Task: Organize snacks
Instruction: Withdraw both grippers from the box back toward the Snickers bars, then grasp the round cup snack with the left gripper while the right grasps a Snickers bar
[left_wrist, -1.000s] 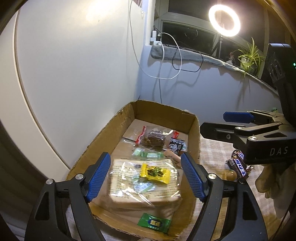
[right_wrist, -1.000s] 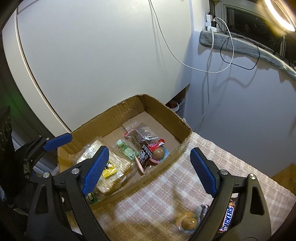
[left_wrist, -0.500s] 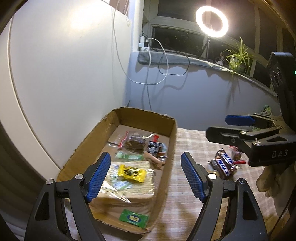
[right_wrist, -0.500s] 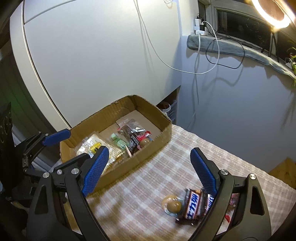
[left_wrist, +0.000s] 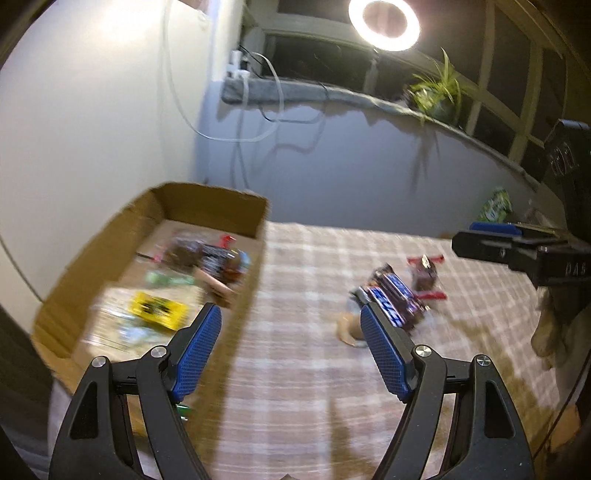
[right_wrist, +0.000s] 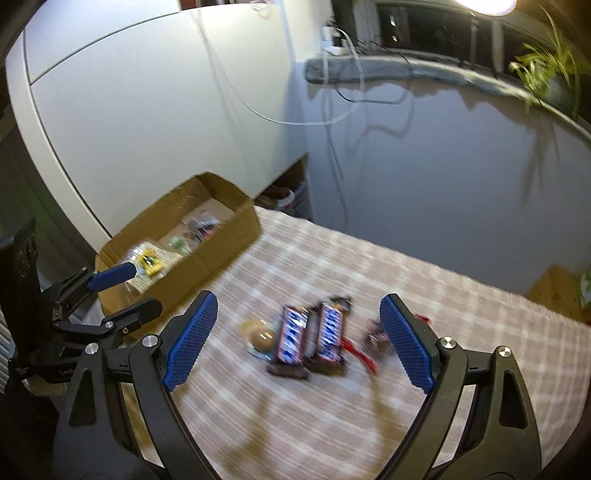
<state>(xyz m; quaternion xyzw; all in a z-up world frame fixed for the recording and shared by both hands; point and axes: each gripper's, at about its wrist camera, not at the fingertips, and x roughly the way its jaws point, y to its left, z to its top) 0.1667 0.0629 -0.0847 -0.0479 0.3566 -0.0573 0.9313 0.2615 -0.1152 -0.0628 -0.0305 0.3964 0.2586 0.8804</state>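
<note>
Checked-cloth counter (right_wrist: 424, 295), with the cardboard box (right_wrist: 207, 266) now lying farther toward its left edge than a second ago. Both grippers are sweeping away from the box: right gripper (right_wrist: 297, 341) is hovering, fingers released, over two glossy chocolate bars (right_wrist: 314, 338); left gripper (left_wrist: 290, 350), fingers released, empty.
</note>
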